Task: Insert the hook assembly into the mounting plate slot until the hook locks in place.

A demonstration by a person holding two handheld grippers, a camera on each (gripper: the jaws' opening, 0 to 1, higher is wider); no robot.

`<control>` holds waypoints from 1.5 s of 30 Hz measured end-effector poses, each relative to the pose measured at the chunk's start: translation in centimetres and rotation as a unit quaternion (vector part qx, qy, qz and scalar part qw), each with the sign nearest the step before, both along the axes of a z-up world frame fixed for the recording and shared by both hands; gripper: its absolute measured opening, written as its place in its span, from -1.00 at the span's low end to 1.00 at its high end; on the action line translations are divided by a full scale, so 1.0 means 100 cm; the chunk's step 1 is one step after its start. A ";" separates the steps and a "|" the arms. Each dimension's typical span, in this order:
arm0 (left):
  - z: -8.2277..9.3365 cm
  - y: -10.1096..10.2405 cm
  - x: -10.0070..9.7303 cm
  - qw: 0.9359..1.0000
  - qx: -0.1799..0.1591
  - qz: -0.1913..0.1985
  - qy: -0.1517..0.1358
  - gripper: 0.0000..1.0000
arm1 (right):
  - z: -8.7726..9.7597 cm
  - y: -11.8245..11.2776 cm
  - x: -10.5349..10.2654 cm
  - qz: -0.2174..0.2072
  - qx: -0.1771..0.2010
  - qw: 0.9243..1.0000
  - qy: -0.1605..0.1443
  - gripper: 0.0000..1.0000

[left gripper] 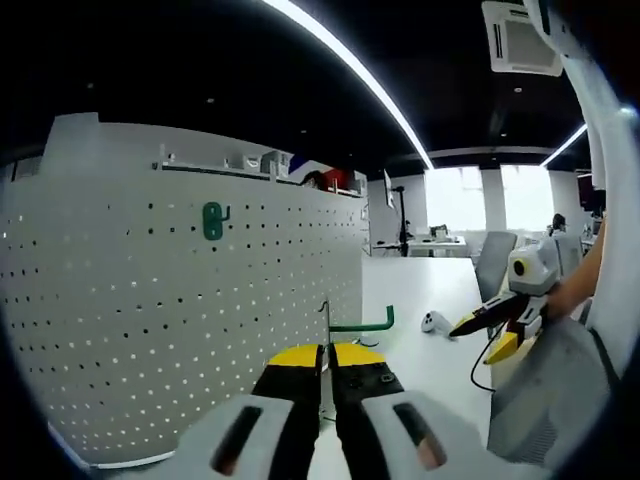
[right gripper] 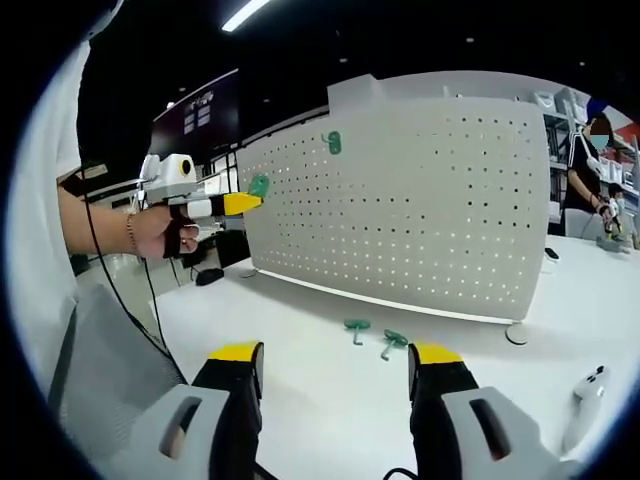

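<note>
My left gripper (left gripper: 323, 354) is shut on a green hook assembly (left gripper: 360, 325); its thin metal plate stands up between the yellow tips and the hook arm points right. The white perforated mounting plate (left gripper: 180, 300) stands upright just left of it, with one green hook (left gripper: 212, 221) hanging high on it. In the right gripper view the left gripper (right gripper: 245, 203) holds its green hook (right gripper: 259, 186) near the left end of the plate (right gripper: 430, 210), below the mounted hook (right gripper: 332, 143). My right gripper (right gripper: 336, 355) is open over the table; the left gripper view shows it (left gripper: 490, 335) off to the right.
Two spare green hooks (right gripper: 357, 327) (right gripper: 392, 342) lie on the white table (right gripper: 300, 380) in front of the plate. A white controller (right gripper: 585, 392) lies at the right, and another white device (left gripper: 435, 321) sits on the table. A person (right gripper: 590, 165) stands beyond the plate.
</note>
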State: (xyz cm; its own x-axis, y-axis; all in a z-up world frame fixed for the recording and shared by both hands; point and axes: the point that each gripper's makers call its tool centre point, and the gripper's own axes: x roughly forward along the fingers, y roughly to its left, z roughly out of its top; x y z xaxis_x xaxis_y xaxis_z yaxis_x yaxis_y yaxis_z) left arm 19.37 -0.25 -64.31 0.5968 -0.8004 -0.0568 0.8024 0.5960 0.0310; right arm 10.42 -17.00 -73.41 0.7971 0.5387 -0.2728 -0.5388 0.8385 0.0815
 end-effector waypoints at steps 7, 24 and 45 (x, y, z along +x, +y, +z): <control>0.004 -0.001 0.000 1.000 -0.006 0.003 -0.003 -0.95 | 0.000 0.000 0.000 0.000 -0.001 1.000 -0.001 0.12; -0.003 0.001 -0.001 1.000 -0.005 0.010 0.007 -0.95 | 0.064 0.003 0.005 0.008 0.082 0.990 -0.112 0.12; -0.001 0.004 -0.003 1.000 -0.007 0.025 0.001 -0.95 | 0.087 0.039 0.014 0.054 0.133 0.985 -0.093 -0.05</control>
State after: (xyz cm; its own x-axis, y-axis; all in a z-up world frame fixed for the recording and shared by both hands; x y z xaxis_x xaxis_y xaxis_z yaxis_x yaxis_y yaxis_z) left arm 19.11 0.16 -64.39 0.6354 -0.7707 -0.0472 0.7721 0.6352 0.0213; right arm 11.79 -13.13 -64.73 0.7536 0.6564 0.0342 -0.6506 0.7375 0.1813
